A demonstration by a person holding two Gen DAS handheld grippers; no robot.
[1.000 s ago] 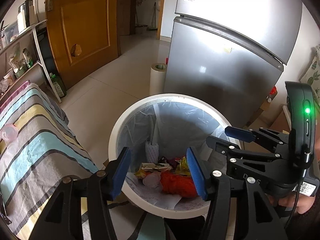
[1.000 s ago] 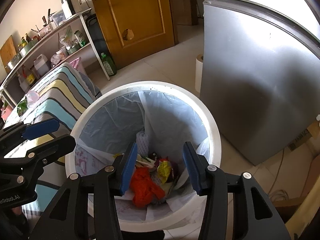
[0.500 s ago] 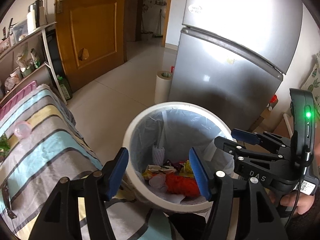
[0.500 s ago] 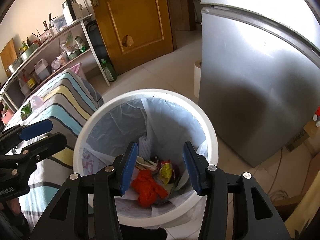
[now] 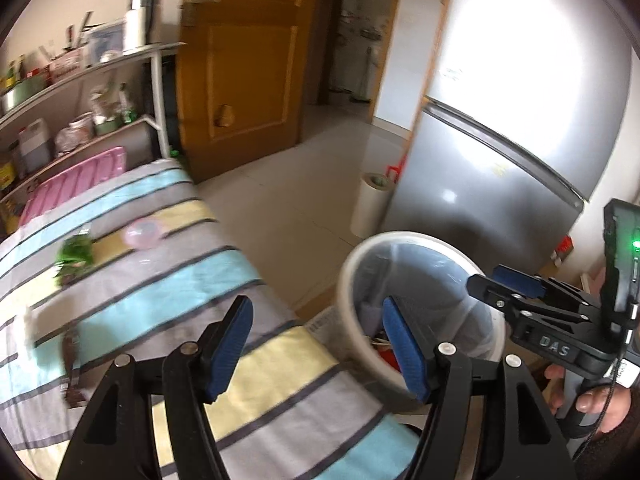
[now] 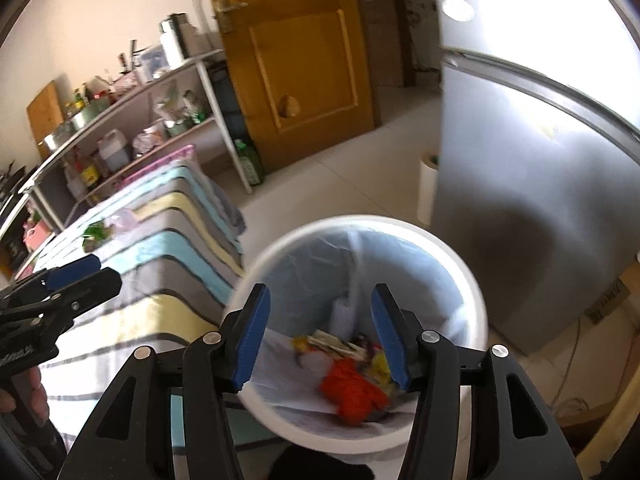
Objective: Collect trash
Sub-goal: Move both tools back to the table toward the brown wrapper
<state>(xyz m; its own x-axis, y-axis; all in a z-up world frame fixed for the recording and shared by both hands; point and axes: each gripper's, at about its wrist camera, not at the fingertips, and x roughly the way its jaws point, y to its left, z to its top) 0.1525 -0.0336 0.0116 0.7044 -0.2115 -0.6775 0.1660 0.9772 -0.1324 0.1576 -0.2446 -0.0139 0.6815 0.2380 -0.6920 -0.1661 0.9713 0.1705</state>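
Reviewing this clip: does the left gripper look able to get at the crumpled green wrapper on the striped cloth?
Probably yes. The left gripper holds nothing, its jaws opening, and only bare striped cloth lies between it and the crumpled green wrapper; the pink round object sits beside it, not across the path.

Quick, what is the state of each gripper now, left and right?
Left gripper: opening, nothing between its jaws, holds nothing.
Right gripper: opening, empty, above the trash bin.

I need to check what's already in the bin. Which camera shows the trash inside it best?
The right wrist view: it looks straight down into the bin at the trash. The left wrist view shows mostly rim and only a sliver of contents.
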